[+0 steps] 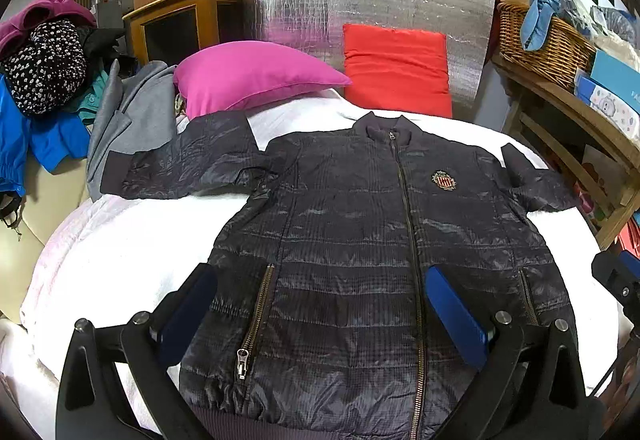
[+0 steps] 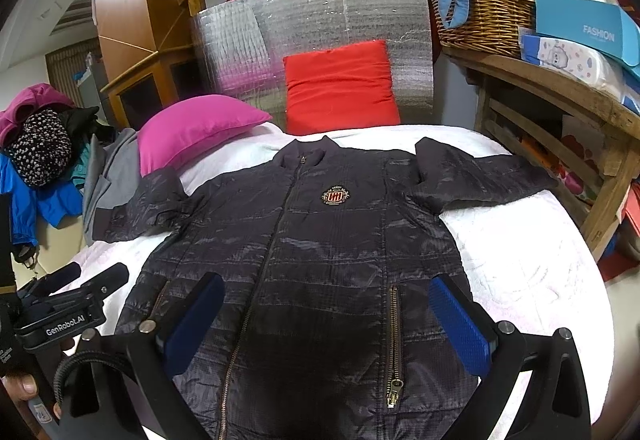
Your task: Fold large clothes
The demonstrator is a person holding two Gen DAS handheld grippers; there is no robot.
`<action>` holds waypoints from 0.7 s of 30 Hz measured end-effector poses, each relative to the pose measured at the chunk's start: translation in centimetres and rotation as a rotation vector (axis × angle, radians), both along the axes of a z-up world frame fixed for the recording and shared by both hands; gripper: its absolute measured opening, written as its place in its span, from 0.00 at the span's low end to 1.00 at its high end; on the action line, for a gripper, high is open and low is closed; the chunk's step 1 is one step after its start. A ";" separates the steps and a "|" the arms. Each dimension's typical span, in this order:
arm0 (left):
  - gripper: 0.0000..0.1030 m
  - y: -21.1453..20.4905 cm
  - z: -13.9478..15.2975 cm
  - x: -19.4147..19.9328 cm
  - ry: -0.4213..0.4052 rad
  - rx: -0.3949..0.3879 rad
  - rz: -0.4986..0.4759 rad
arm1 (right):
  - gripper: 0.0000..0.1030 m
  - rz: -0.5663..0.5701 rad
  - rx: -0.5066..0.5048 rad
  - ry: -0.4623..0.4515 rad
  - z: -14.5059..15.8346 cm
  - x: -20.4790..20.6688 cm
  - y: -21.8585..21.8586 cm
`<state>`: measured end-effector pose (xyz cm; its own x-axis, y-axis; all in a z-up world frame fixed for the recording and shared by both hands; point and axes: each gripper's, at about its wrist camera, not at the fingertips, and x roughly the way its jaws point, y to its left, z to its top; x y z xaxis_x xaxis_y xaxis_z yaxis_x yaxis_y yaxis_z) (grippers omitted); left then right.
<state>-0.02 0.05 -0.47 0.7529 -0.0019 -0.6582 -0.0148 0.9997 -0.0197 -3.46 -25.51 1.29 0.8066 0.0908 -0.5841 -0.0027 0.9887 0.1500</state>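
Spread jaws above flat jacket (image 1: 352, 240)

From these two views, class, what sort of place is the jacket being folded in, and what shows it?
Probably a lived-in room at home. The jacket lies on a white-covered bed with a pink pillow, clothes pile to the left, and a wicker basket sits on a cluttered wooden shelf.

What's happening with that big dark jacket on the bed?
A person is holding two grippers over a dark puffer jacket that lies flat and zipped up on a white bed cover, sleeves spread out. The left gripper and right gripper are both open above the jacket's lower part, holding nothing. No fold is made yet. A pink pillow and a red pillow sit behind it.
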 end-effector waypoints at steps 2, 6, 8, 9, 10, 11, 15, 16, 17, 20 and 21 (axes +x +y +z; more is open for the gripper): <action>1.00 0.0 0.1 0.1 0.000 0.000 -0.001 | 1.00 0.001 -0.001 0.001 0.0 0.0 0.0; 1.00 0.0 0.1 0.1 0.002 -0.003 -0.002 | 1.00 0.004 0.000 0.002 0.0 0.2 0.2; 1.00 0.0 0.2 0.2 0.003 -0.003 -0.002 | 1.00 0.004 0.000 0.002 0.0 0.2 0.2; 1.00 0.0 0.2 0.2 0.003 -0.004 -0.002 | 1.00 0.004 0.001 0.002 0.0 0.2 0.2; 1.00 0.0 0.1 0.2 0.003 -0.004 -0.002 | 1.00 0.005 0.000 0.001 0.0 0.2 0.2; 1.00 0.0 0.1 0.2 0.003 -0.003 -0.002 | 1.00 0.005 -0.001 0.000 0.0 0.2 0.3; 1.00 0.0 0.1 0.2 0.003 -0.005 -0.004 | 1.00 0.005 0.002 0.002 0.0 0.3 0.3; 1.00 0.0 0.1 0.2 0.003 -0.005 -0.003 | 1.00 0.006 0.003 0.002 0.0 0.3 0.3; 1.00 0.0 0.0 0.3 0.003 -0.005 -0.003 | 1.00 0.006 0.004 0.004 -0.1 0.3 0.3; 1.00 0.0 -0.1 0.2 0.004 -0.004 -0.004 | 1.00 0.006 0.005 0.007 -0.2 0.4 0.2; 1.00 -0.1 -0.1 0.2 0.005 -0.004 -0.004 | 1.00 0.005 0.005 0.007 -0.2 0.4 0.2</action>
